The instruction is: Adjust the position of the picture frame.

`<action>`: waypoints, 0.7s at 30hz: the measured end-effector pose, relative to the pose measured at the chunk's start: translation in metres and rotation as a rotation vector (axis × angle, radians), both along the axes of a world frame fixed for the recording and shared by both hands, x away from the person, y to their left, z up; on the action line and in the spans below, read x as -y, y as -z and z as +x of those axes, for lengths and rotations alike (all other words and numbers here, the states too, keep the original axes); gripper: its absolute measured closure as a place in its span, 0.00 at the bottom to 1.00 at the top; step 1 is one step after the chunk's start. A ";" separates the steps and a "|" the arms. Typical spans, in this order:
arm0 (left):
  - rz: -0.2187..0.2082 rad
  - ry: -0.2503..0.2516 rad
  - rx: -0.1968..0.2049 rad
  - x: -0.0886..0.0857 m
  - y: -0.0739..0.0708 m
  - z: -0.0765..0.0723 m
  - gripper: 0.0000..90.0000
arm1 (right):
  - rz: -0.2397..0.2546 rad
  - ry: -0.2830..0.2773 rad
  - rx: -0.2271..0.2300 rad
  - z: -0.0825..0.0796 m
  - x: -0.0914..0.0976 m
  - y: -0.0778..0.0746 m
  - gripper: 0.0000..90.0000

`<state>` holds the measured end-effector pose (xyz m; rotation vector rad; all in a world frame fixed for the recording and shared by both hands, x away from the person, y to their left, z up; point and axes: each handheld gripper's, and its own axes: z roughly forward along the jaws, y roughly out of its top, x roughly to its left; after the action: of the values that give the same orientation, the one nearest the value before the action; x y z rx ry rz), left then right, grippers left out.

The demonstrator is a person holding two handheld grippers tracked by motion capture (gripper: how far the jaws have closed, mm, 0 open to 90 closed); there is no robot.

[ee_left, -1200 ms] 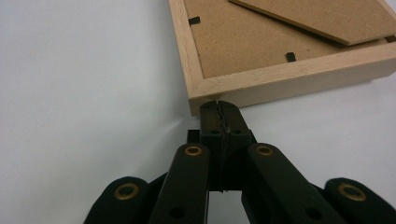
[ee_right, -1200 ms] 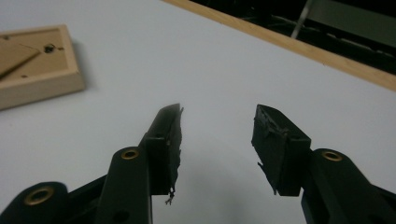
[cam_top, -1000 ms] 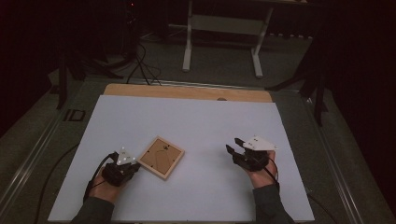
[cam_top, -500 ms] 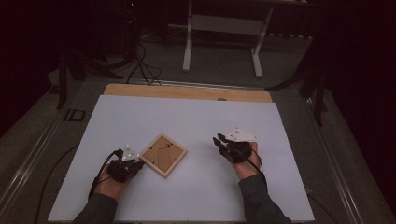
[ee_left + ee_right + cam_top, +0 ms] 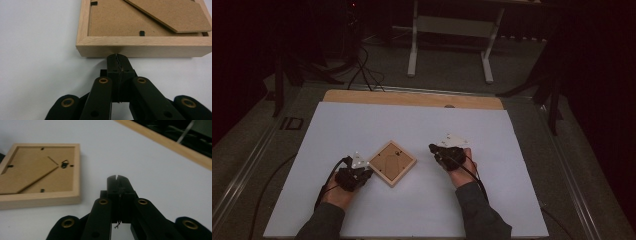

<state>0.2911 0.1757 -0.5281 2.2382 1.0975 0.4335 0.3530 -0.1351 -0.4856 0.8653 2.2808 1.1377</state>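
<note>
High view. A wooden frame (image 5: pixel 392 163) lies face down, turned cornerwise, near the middle of the white surface (image 5: pixel 362 120). Your left hand-held gripper (image 5: pixel 364 171) sits at the frame's near-left edge; your right hand-held gripper (image 5: pixel 433 148) is just beside the frame's right corner, apart from it. The surface's wooden far edge and a table stand (image 5: pixel 451 30) on the floor beyond lie well clear of the work.

Left gripper view. Your left hand-held gripper (image 5: pixel 117 57) has its jaws fully together with nothing between them, and their tips meet the outer wall of the frame (image 5: pixel 143 46). The backing board (image 5: pixel 120 22) is seated in the frame, its small black clips are in place, and the stand flap (image 5: pixel 172 15) lies flat on it. You brace or push here; you do not grip.

Right gripper view. Your right hand-held gripper (image 5: pixel 117 178) has just been closing, and its jaws now meet on nothing. The frame (image 5: pixel 40 172) lies to the left, not touching the tips; its hanger (image 5: pixel 64 164) and flap (image 5: pixel 30 176) face up.

Progress, as judged. Positioning appears done on the left and nearly done on the right. Nothing on the back looks opened or lifted, so the handling proper appears to lie ahead.
</note>
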 end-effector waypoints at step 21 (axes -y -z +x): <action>-0.002 0.034 0.015 0.024 0.001 0.010 1.00 | -0.028 -0.020 -0.149 0.020 -0.034 0.027 1.00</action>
<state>0.3008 0.1513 -0.5290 2.2453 1.0509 0.4341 0.3731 -0.1012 -0.5122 0.9474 2.4237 1.0794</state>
